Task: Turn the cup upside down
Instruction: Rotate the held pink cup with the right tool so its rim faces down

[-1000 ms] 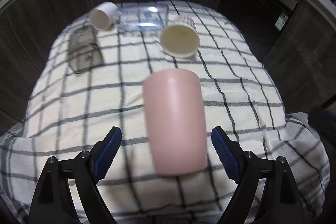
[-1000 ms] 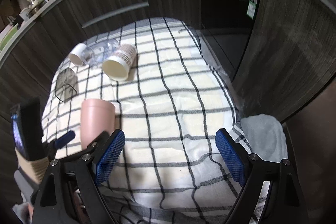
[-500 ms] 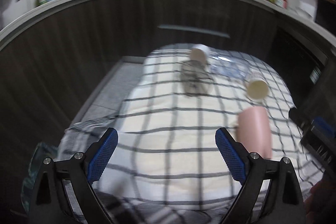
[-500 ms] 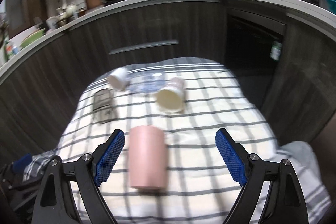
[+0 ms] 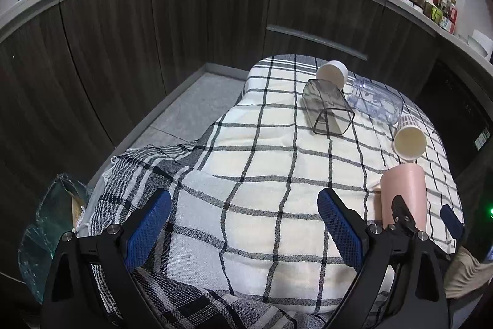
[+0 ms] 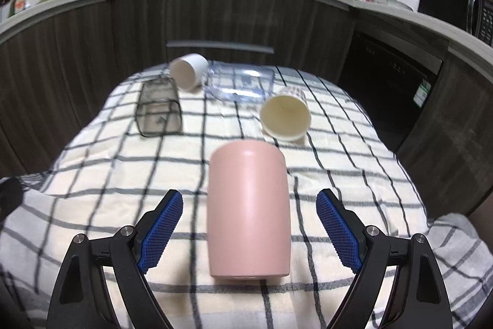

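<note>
A pink cup stands on the checked cloth with its closed end up and its rim down. My right gripper is open, and the cup stands between its blue pads without touching them. In the left wrist view the pink cup is at the far right, with the right gripper's fingers around it. My left gripper is open and empty, off to the left of the cup over the cloth.
A paper cup, a white cup, a clear jar and a smoky square container lie on their sides at the back of the cloth-covered table. Dark cabinets stand behind. Floor lies left of the table.
My left gripper has swung away to the left from the pink cup. My right gripper has moved in and now frames the cup between its open pads.
</note>
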`<act>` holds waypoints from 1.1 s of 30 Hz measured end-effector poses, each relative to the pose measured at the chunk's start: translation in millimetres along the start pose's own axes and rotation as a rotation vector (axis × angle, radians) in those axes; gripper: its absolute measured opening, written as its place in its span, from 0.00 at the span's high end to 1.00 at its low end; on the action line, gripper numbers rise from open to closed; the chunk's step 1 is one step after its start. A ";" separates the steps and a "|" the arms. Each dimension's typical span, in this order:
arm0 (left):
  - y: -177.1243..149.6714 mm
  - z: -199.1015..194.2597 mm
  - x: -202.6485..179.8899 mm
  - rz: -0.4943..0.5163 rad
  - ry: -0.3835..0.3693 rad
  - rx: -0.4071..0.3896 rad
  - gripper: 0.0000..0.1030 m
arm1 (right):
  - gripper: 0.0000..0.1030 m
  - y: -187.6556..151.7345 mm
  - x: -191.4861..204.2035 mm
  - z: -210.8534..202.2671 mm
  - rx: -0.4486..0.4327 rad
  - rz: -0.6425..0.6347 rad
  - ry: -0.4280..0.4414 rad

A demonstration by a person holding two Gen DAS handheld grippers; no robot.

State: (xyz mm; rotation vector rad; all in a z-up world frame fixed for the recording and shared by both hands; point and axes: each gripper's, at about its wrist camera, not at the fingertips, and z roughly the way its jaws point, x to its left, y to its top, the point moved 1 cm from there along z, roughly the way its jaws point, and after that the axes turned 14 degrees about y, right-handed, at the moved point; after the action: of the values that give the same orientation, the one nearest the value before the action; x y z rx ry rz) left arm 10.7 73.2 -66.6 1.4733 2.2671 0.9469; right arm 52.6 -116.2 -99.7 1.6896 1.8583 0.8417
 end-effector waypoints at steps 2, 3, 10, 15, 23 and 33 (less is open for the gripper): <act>-0.2 0.7 -2.3 0.003 0.001 0.006 0.06 | 0.15 -2.8 -0.7 4.2 0.012 0.002 0.001; 0.0 2.1 -3.9 0.006 0.002 0.012 0.06 | 0.15 -4.2 -0.7 6.4 0.017 0.002 0.003; -2.2 6.1 -10.8 0.031 0.010 0.033 0.06 | 0.24 -10.0 -5.4 26.4 0.074 0.029 0.020; -2.8 6.8 -13.7 0.043 0.013 0.035 0.06 | 0.32 -13.7 -7.3 35.1 0.102 0.045 0.038; 1.3 4.5 -4.6 -0.009 -0.043 0.050 0.06 | 0.33 -2.4 -5.3 23.4 0.106 0.017 0.063; 28.3 -9.9 -0.2 -0.090 -0.190 0.141 0.05 | 0.33 34.1 -13.3 12.1 0.572 0.036 0.216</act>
State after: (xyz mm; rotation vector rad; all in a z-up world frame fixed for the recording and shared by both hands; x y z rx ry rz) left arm 25.4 76.8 -40.7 1.4362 2.2772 0.6050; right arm 86.4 -126.5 -84.1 2.0289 2.3870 0.5481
